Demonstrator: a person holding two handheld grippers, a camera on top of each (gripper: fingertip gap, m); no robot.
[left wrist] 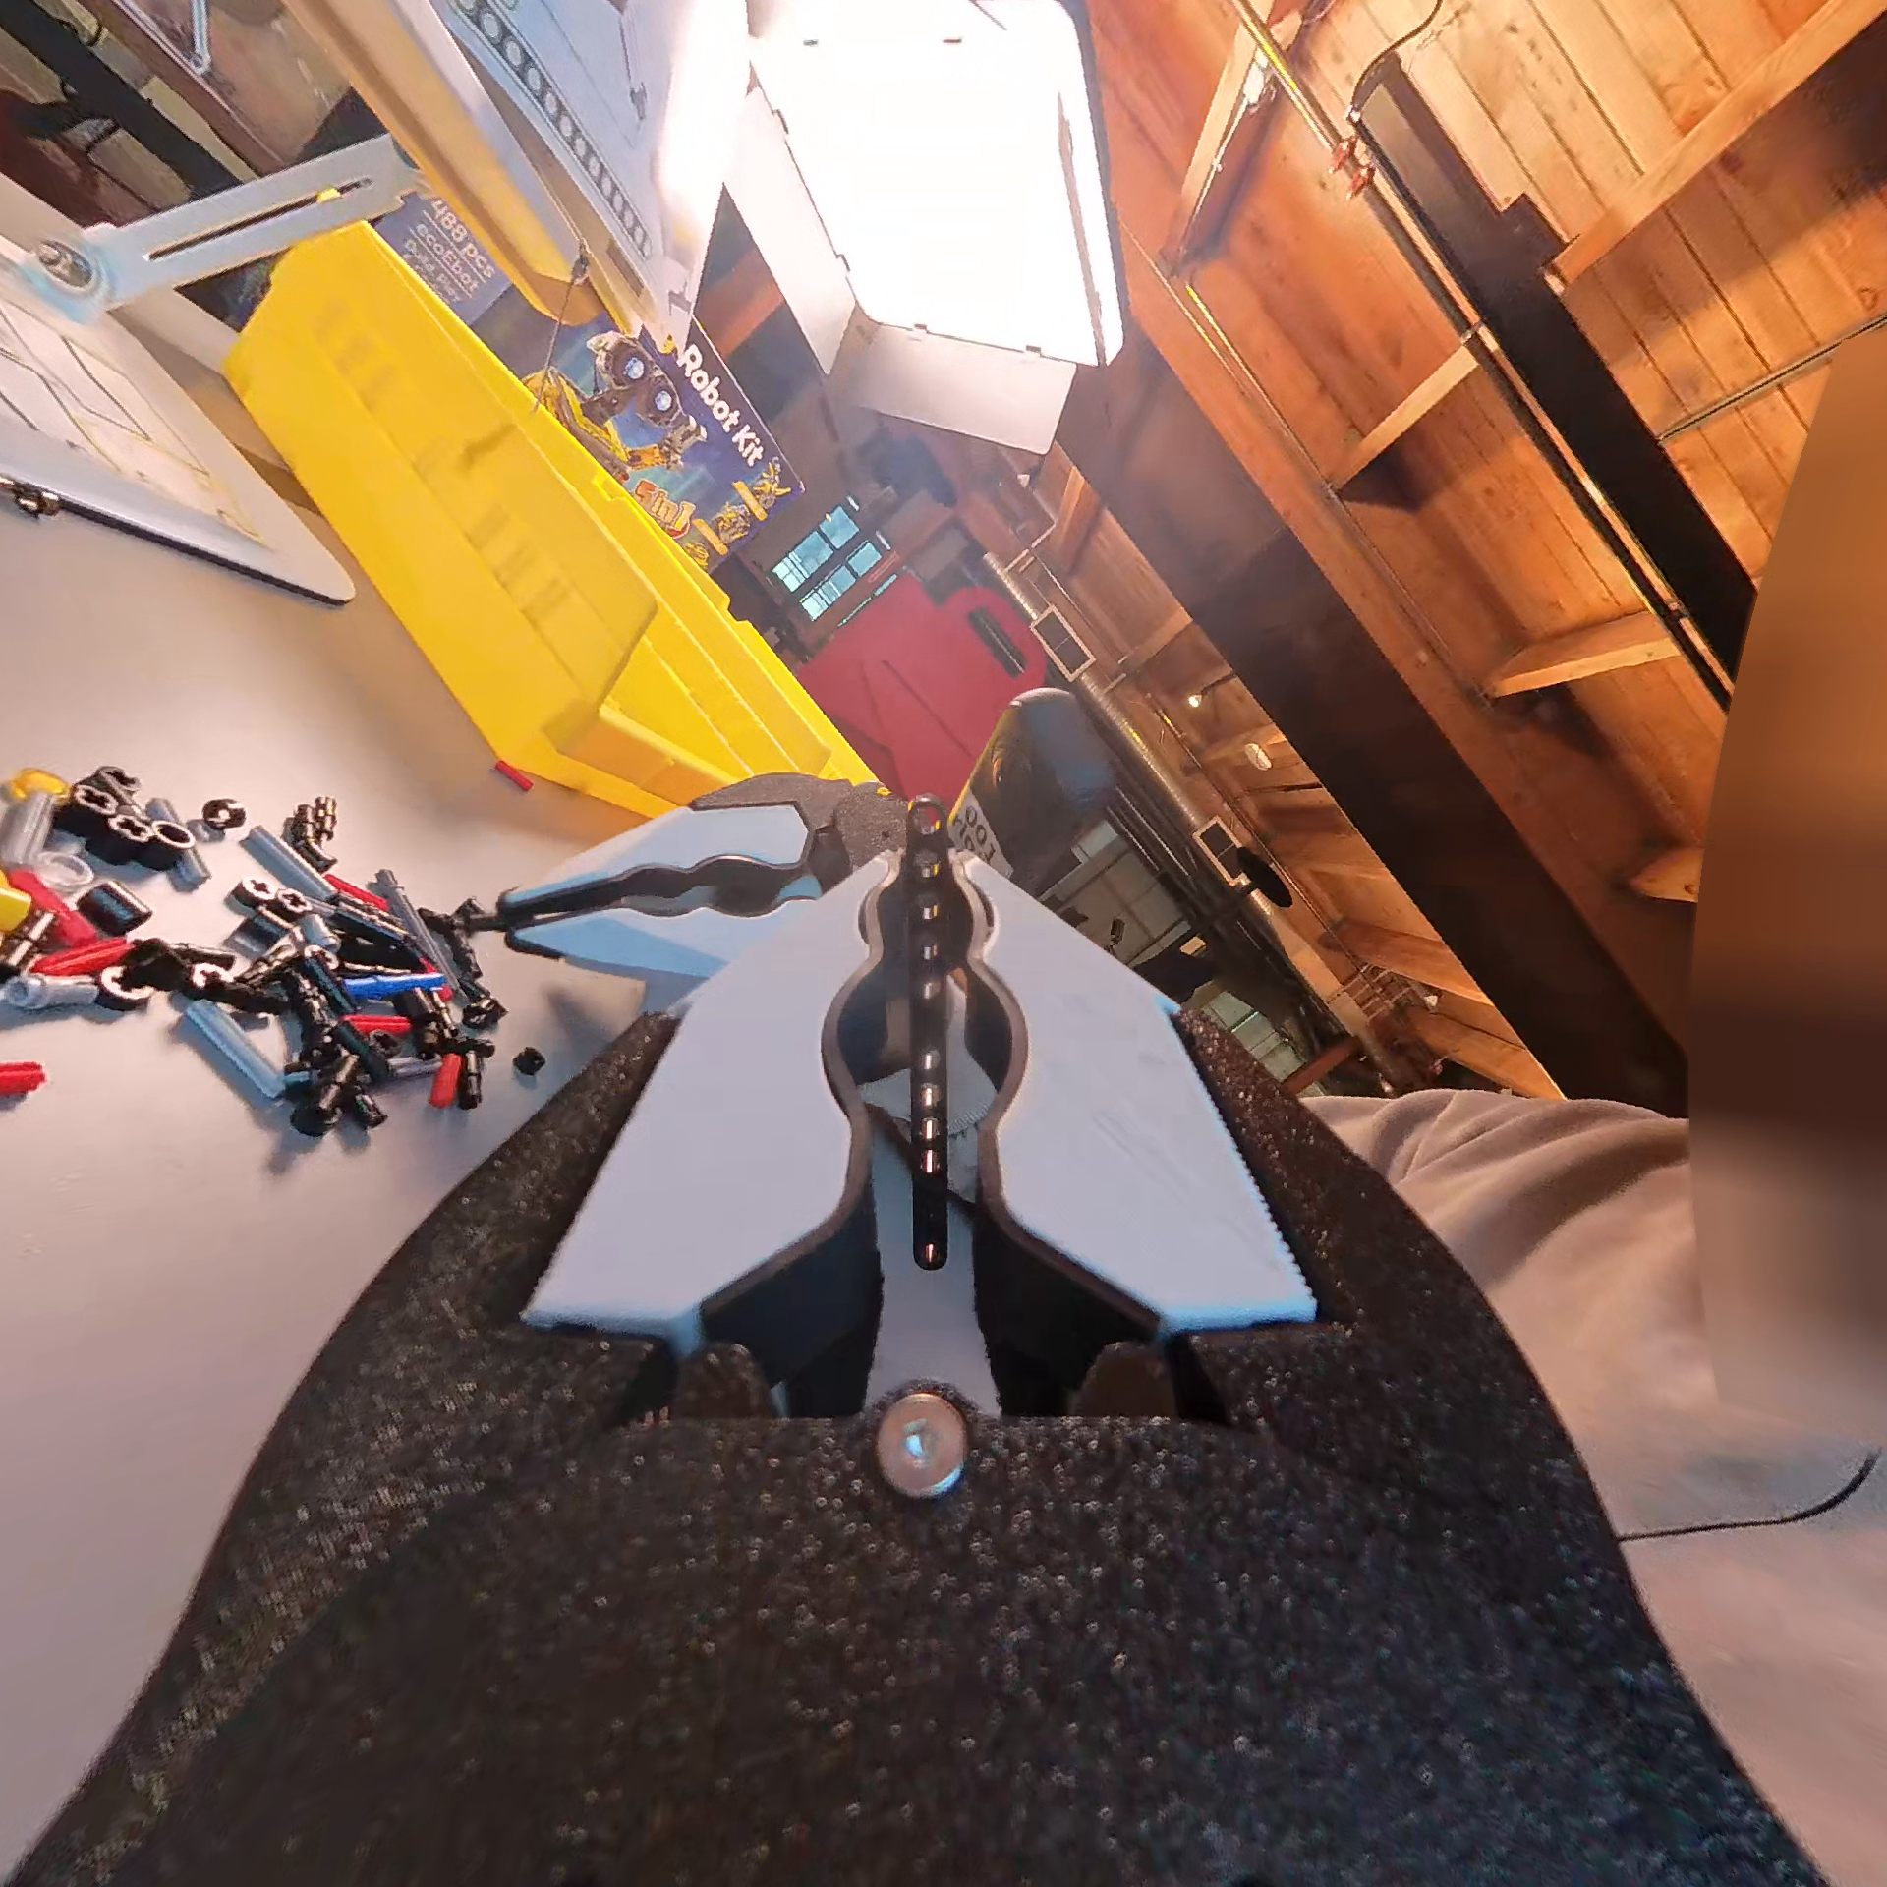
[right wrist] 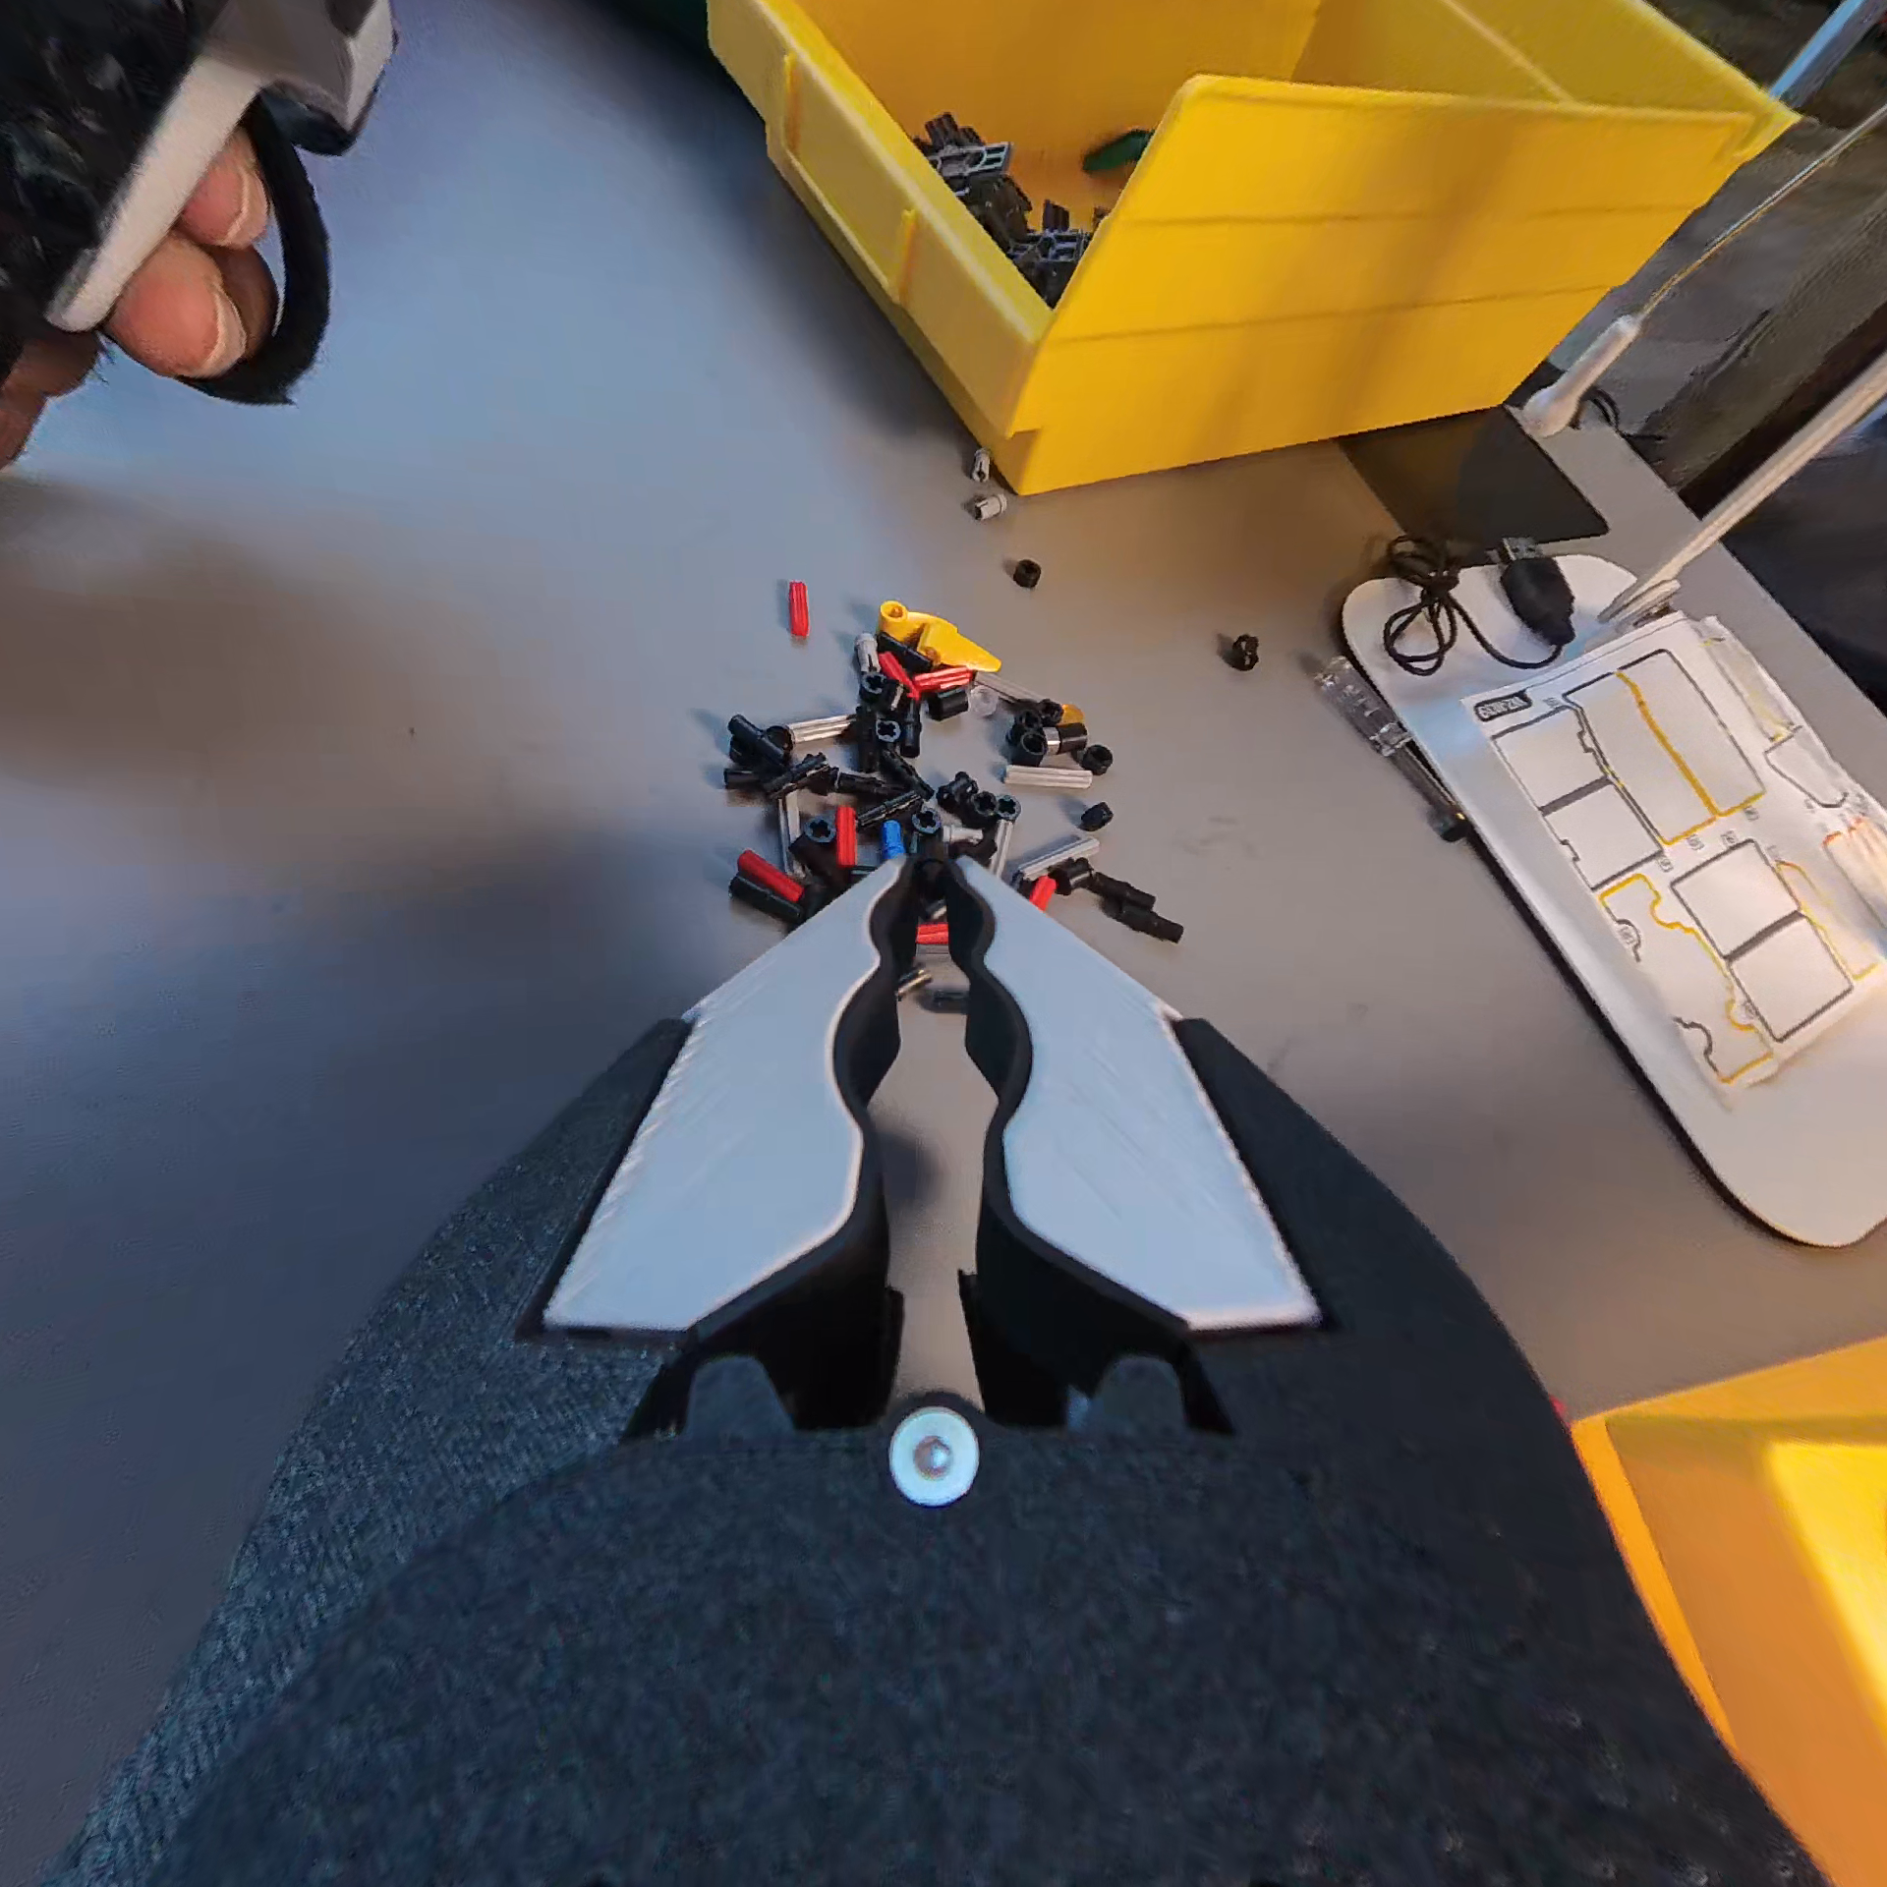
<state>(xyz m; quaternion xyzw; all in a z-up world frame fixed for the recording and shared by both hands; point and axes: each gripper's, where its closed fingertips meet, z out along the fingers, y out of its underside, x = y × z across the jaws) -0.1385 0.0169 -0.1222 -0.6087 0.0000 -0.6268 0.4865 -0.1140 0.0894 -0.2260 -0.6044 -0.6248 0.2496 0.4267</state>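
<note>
On the grey table [right wrist: 511, 715], right gripper [right wrist: 927, 876] sits tips-down in the pile of small black, red and grey building pins [right wrist: 899, 776], jaws nearly closed around a black piece; grip not clear. Left gripper [left wrist: 927, 888] is lifted and tilted, clamped on a thin black holed beam [left wrist: 927, 1031]. Yellow bin [right wrist: 1276, 306] lies beyond the pile; sticker sheet [right wrist: 1675, 848] to its right.

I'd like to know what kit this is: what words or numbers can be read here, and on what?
I don't copy out writing; here is what bears it.
Blue box behind the yellow bin: large print, legible.
Black cylinder: white label, numbers.
Sheet on the white board: small tag, blurred.
</note>
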